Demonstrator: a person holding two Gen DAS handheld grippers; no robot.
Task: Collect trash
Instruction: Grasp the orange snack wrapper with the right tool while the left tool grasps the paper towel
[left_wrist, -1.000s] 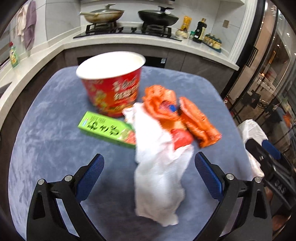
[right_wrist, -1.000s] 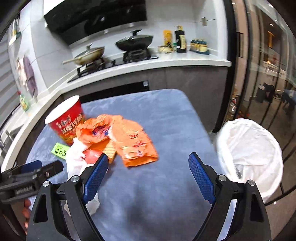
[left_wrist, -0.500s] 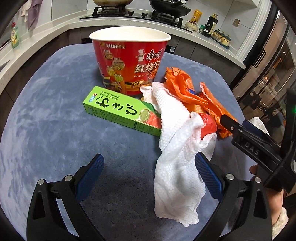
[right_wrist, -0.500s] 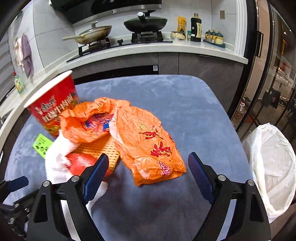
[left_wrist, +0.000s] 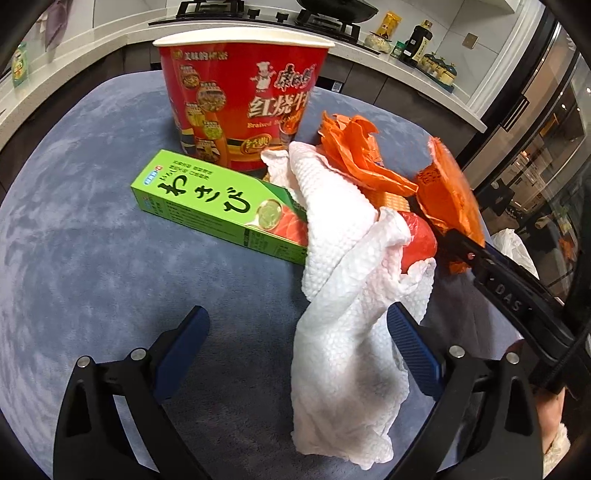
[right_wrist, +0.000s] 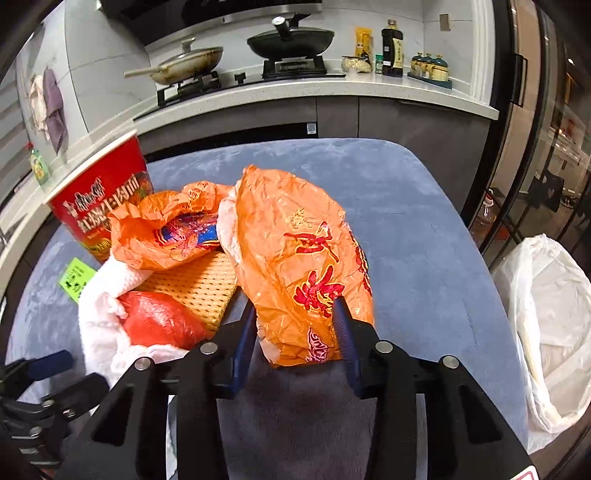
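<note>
- Orange wrapper (right_wrist: 295, 266) pinched at its near end by right gripper (right_wrist: 295, 332); judged light, crinkly, slippery
- Left gripper (left_wrist: 295, 347) spread around paper towel (left_wrist: 343, 295)

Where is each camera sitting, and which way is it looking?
Left wrist: on the left gripper, open, facing the paper towel, wasabi box, noodle cup.
Right wrist: on the right gripper, shut on the orange wrapper, facing the stove; bin bag rightward.
Both show cup, towel, wrapper.
</note>
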